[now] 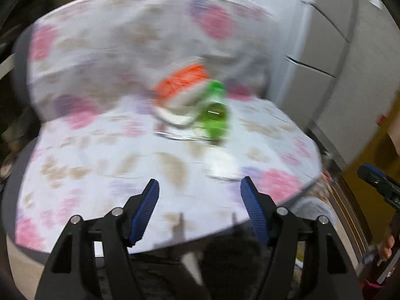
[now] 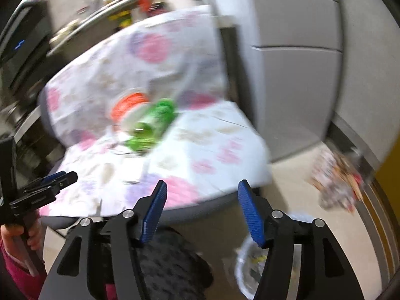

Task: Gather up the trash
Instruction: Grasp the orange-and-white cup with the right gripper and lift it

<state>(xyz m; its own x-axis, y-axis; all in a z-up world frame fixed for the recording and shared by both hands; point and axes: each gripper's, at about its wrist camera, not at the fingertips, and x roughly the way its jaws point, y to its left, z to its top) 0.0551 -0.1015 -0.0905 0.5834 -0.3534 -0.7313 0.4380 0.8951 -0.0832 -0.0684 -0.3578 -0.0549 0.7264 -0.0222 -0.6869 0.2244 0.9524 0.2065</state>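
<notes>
A green plastic bottle [image 1: 212, 115] lies on a chair draped in a floral cloth [image 1: 100, 155], next to an orange and white wrapper or cup [image 1: 182, 85]. Both views are blurred. My left gripper [image 1: 200, 187] is open and empty over the seat's front edge, short of the bottle. My right gripper [image 2: 201, 190] is open and empty near the seat's right front corner; the bottle [image 2: 152, 125] and orange item [image 2: 128, 105] lie beyond it. The left gripper also shows at the left of the right wrist view [image 2: 60, 178].
Grey cabinets [image 1: 325, 50] stand right of the chair. On the floor lie a colourful crumpled wrapper [image 2: 337, 177], a clear plastic bag [image 2: 250, 262] and a dark textured object [image 2: 172, 262] under the right gripper. Cluttered shelves [image 2: 120, 2] are behind.
</notes>
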